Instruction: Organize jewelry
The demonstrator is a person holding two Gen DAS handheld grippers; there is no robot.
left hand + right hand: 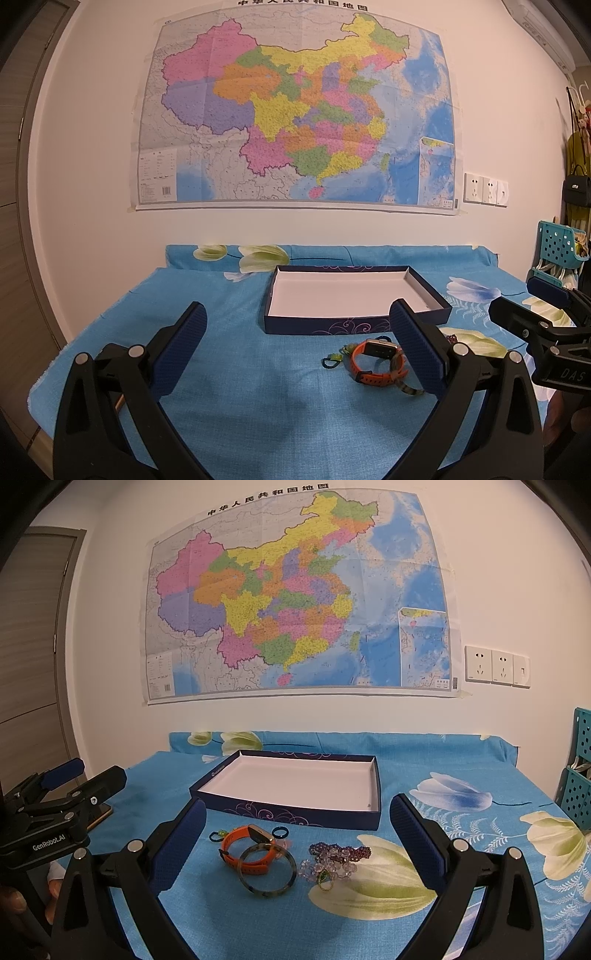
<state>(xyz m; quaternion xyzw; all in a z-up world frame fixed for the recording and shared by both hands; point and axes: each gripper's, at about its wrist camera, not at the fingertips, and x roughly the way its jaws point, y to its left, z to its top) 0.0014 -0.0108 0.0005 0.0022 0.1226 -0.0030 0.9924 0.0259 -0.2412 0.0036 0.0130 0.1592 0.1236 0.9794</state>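
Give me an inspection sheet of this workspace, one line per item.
Surface: blue floral cloth over the table.
Job's things: open box, nothing inside; orange watch, bangle, bead bracelets, small rings on the cloth before it.
Clutter: nothing seen.
Grippers: left gripper and right gripper, jaws open, holding nothing.
Cables: nothing seen.
Surroundings: wall map, sockets, teal rack, door.

A white wall (110, 716) fills the far side, with a large coloured map (295, 598) taped across it. Right of the map sit white wall sockets (496, 666). A brown door (29, 635) stands at left. A teal perforated basket (561, 245) hangs at right. Blue floral cloth (461, 768) covers the tabletop.
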